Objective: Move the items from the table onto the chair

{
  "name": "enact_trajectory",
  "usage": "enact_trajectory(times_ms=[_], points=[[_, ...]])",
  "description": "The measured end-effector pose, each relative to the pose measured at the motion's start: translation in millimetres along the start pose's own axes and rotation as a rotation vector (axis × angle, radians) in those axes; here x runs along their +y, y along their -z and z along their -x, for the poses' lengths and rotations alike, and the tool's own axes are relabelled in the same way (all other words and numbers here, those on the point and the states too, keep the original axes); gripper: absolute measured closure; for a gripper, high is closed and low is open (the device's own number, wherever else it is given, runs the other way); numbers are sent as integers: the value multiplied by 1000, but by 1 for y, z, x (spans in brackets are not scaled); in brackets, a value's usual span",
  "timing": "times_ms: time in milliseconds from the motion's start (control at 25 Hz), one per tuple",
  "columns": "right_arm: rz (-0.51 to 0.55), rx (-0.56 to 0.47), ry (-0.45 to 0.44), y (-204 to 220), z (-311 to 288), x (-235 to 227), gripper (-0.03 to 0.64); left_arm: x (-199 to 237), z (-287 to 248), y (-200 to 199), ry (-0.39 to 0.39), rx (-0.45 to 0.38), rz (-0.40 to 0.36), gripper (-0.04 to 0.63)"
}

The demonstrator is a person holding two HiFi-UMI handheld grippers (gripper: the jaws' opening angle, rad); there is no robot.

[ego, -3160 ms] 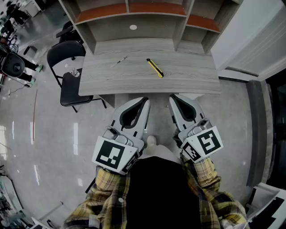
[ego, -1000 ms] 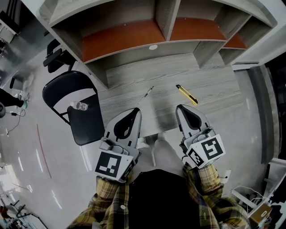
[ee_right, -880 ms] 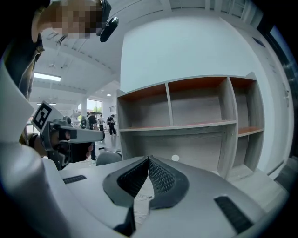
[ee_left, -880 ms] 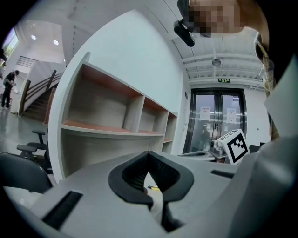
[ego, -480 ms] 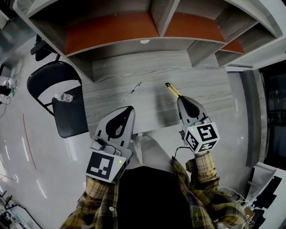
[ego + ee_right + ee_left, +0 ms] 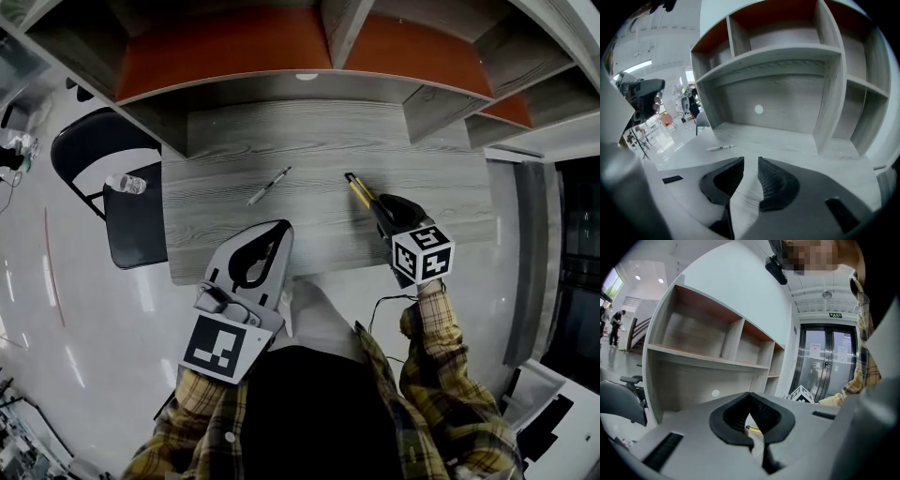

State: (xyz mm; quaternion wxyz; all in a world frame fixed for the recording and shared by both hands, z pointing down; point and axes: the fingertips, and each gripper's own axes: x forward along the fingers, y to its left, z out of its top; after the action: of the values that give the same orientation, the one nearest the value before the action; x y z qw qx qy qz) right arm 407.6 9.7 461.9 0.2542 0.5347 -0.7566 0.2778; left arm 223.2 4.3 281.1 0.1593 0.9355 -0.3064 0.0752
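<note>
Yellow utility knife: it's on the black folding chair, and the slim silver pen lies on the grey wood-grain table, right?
No. The head view shows the yellow utility knife on the grey wood-grain table, not the black folding chair. The slim silver pen lies there too.

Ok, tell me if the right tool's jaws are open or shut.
Open. The right tool has just been opening: its view shows a gap between the jaws with only grey wood-grain tabletop in it.

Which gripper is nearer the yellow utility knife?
Right. The right gripper is at the near end of the yellow utility knife, jaws just opening, nothing between them. The left gripper hangs at the front edge of the table, left of the knife.
</note>
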Motion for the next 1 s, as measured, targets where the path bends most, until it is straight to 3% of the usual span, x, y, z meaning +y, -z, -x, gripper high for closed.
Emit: enact_trajectory(times_ms=[360,560,1000], points=[[39,197,-102,55,-54,-32,438,-1,-24,21,-48,26,25,592],[94,264,-112,73,-71,-36,434,-1,-30,27,-67,40,33,592],[166,282,-39,94,-85,-47,463,2,-31,29,-103,38,39,592]])
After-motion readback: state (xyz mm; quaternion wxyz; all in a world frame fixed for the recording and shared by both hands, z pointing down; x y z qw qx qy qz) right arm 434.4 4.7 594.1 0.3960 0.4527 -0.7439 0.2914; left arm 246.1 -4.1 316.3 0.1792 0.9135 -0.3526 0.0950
